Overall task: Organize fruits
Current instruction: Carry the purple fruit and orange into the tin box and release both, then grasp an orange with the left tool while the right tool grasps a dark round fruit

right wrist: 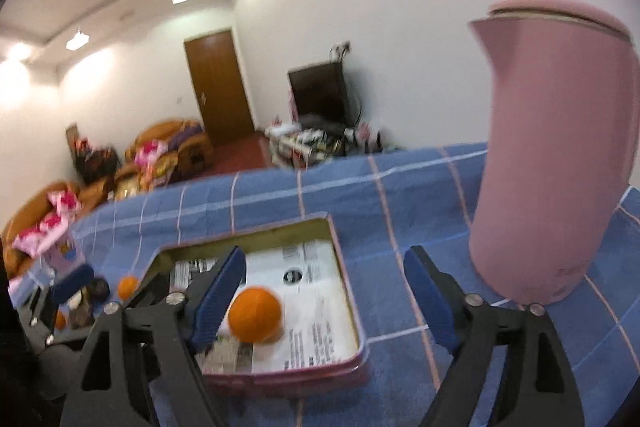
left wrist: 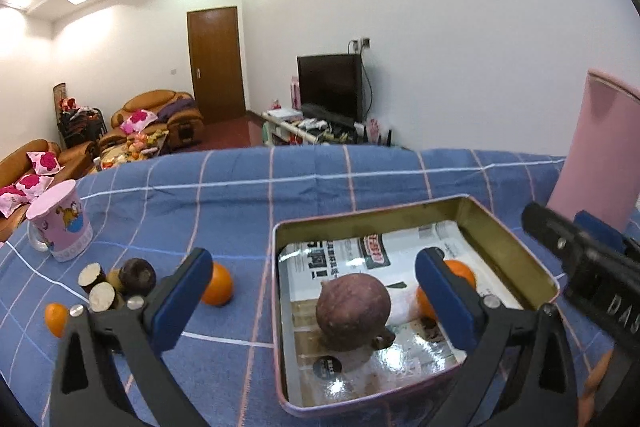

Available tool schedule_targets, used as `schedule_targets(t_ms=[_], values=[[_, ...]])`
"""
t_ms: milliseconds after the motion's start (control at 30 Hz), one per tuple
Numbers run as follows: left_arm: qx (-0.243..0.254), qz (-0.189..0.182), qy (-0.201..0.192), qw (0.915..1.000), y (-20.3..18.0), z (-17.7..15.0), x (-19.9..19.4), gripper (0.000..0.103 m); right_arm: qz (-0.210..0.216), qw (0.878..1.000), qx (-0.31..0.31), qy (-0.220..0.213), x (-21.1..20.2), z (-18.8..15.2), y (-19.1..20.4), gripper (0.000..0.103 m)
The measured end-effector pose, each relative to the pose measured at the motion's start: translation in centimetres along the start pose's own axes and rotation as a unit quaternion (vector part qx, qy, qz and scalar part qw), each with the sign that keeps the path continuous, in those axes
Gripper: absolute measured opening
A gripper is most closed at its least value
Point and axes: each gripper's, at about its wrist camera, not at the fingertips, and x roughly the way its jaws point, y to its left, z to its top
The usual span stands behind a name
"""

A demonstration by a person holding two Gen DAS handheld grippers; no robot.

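A pink metal tin (left wrist: 516,251) lined with newspaper sits on the blue checked cloth. In it lie a purple-brown sweet potato (left wrist: 353,311) and an orange (left wrist: 462,273), partly hidden by a finger. My left gripper (left wrist: 314,259) is open above the tin's left half; the sweet potato lies below, between its fingers, untouched. In the right wrist view my right gripper (right wrist: 325,255) is open over the tin (right wrist: 348,291). The orange (right wrist: 254,314) rests in the tin beside its left finger (right wrist: 218,291), free of the pads. Another orange (left wrist: 218,285) lies on the cloth left of the tin.
A tall pink kettle (right wrist: 552,167) stands right of the tin, close to my right gripper. Left of the tin are cut brown stem pieces (left wrist: 120,281), a small orange (left wrist: 55,319) and a pink mug (left wrist: 60,227). The table's far edge runs behind the tin.
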Motion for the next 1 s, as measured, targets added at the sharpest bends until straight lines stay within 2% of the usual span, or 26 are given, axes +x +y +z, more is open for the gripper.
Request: schedule_targets(t_ms=[233, 400, 767, 1000], values=[[0.025, 0.011, -0.017, 0.9995, -0.3, -0.3, -0.8, 0.103, -0.019, 1.0, -0.011, -0.001, 0.4, -0.1, 0.4, 0.084], [0.019, 0.011, -0.015, 0.9997, 0.2, -0.6, -0.9, 0.103, -0.025, 0.999, -0.018, -0.023, -0.1, -0.1, 0.5, 0.084], [-0.013, 0.013, -0.005, 0.9998, 2.6, -1.2, -1.4, 0.103, -0.036, 0.999, 0.008, -0.026, -0.9, -0.6, 0.4, 0.084], [-0.011, 0.018, -0.007, 0.9998, 3.9, -1.6, -2.0, 0.103, -0.039, 0.999, -0.002, -0.034, -1.9, -1.3, 2.2, 0.084]])
